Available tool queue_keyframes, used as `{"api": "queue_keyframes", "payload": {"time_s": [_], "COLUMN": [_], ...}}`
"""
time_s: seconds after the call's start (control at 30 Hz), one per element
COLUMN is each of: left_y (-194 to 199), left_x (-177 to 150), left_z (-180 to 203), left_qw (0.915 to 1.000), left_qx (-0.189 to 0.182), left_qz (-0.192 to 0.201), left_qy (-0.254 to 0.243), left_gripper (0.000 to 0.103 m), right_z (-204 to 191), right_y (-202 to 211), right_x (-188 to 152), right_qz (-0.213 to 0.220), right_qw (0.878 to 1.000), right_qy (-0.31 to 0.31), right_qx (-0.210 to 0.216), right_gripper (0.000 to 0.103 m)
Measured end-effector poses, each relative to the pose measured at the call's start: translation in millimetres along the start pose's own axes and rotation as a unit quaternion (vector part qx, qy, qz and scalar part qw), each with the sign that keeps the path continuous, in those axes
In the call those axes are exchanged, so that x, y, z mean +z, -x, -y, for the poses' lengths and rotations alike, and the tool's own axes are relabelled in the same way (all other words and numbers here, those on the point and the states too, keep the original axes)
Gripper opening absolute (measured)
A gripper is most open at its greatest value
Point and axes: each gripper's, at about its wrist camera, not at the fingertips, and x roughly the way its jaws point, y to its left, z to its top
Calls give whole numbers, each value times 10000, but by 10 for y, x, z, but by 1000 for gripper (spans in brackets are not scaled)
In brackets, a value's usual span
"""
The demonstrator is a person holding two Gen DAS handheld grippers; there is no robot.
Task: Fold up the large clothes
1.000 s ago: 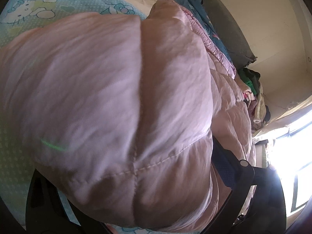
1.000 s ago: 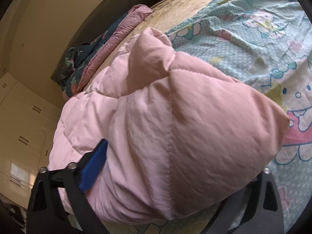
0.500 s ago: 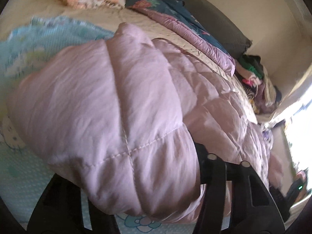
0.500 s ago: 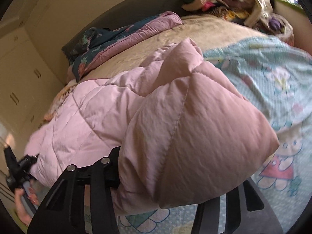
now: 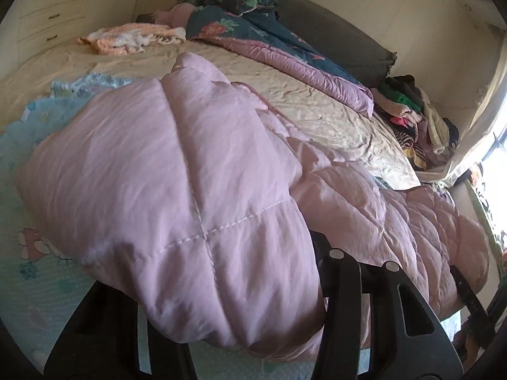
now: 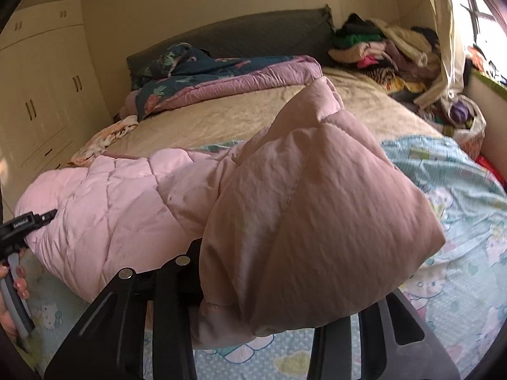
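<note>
Jaws of both grippers closing, clamped on pink quilted coat (image 5: 196, 190) (image 6: 317, 221), tilted downward.

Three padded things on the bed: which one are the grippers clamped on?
The plain pale-pink quilted coat, nearest the cameras on the cartoon sheet. The floral navy quilt lies by the headboard; the clothes pile sits in the far corner.

Bare sheet (image 5: 317, 107) beyond; clothes pile (image 5: 412, 120) aside
</note>
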Motion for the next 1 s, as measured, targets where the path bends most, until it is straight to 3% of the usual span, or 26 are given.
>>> {"api": "queue_keyframes", "payload": {"time_s": [0.27, 1.0], "left_y": [240, 648], "left_x": [-72, -405], "left_z": [42, -103], "left_qw": [9999, 9997], "left_qx": [24, 7], "left_qz": [18, -116], "left_qy": [-149, -234], "left_gripper": [38, 39], "right_z": [-90, -238], "right_y": [316, 870], "right_x": [-38, -447], "right_qz": [70, -7], "right_qw": [9996, 9996], "right_qy": [265, 277], "right_qx": [-14, -74], "right_gripper": [34, 34]}}
